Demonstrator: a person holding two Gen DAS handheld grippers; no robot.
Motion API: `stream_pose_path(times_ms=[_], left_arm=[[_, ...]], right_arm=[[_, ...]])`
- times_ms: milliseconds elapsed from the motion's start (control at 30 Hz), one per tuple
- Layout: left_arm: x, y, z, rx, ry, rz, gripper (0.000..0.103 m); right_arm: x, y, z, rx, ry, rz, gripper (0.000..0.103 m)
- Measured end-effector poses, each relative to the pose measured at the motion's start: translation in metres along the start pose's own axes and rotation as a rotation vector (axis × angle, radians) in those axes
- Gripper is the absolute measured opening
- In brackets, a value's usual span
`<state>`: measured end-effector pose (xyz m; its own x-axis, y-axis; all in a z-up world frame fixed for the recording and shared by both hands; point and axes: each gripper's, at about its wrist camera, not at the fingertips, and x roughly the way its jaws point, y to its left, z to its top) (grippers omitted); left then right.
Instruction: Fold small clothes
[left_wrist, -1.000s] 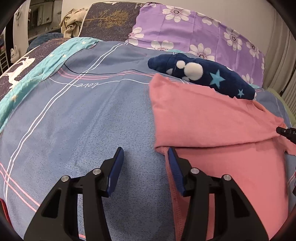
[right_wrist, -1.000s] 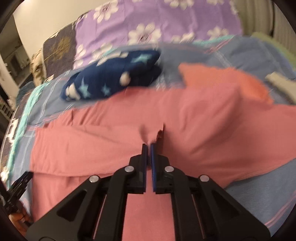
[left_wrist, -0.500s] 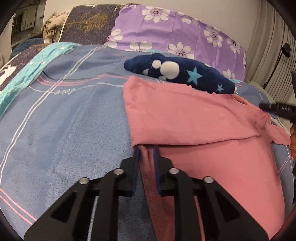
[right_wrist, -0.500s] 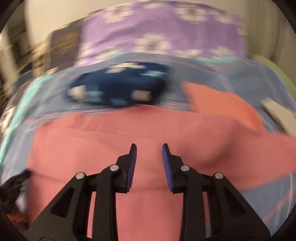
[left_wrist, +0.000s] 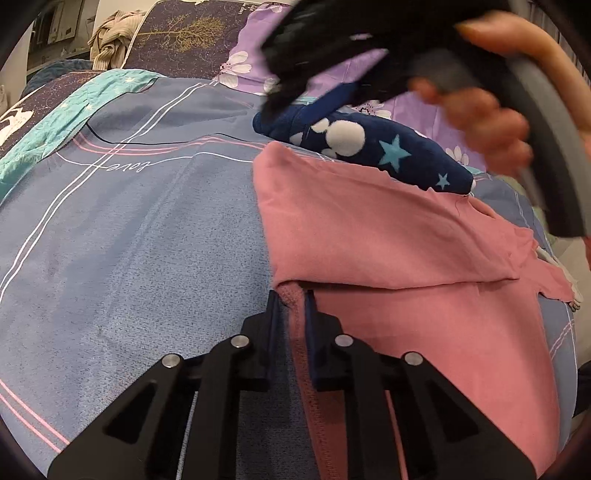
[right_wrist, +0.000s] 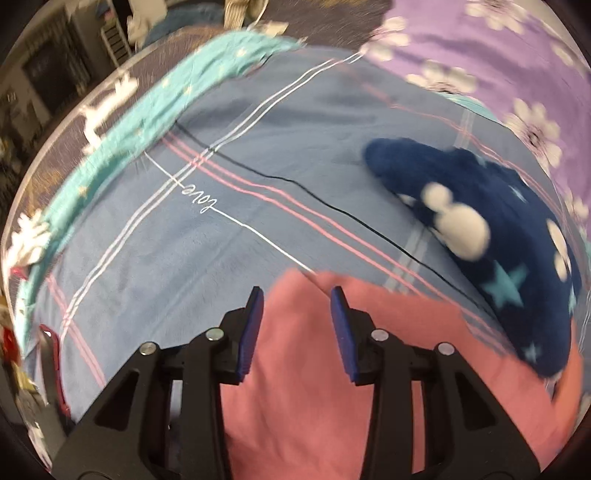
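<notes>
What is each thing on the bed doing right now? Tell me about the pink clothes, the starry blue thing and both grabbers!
pink garment: lying on the bed, top part folded down over the rest.
left gripper: fingers have just been closing, now pinching the pink garment's edge.
right gripper: fingers have just been opening, apart above the garment's corner, holding nothing.
navy star-print cloth: bunched up, lying beyond the pink garment.
blue blanket: spread flat.

The right gripper (left_wrist: 332, 85) and the hand (left_wrist: 491, 122) holding it are smearing across the left wrist view's top, hiding part of the purple floral pillow (left_wrist: 240, 62). The navy star-print garment (right_wrist: 491, 254) is blurring in the right wrist view.
</notes>
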<state>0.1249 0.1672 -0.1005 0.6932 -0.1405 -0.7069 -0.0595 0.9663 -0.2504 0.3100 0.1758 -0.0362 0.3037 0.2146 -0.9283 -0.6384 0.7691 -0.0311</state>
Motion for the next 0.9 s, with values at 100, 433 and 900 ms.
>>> stream_pose_path(times_ms=[100,433,900], left_arm=[[0.0,0.001,0.0,0.0,-0.003,0.005,0.012],[-0.007,0.005,-0.001,-0.011,-0.028,0.013,0.01],[-0.009,0.012,-0.002,-0.041,-0.024,0.04,0.012]], right_arm=[[0.039,0.019,0.012,-0.071,0.144,-0.047,0.068],[0.026,-0.018,0.013,0.083,-0.158,0.128,0.013],[-0.089,-0.133,-0.211,0.37,-0.318,0.045,0.023]])
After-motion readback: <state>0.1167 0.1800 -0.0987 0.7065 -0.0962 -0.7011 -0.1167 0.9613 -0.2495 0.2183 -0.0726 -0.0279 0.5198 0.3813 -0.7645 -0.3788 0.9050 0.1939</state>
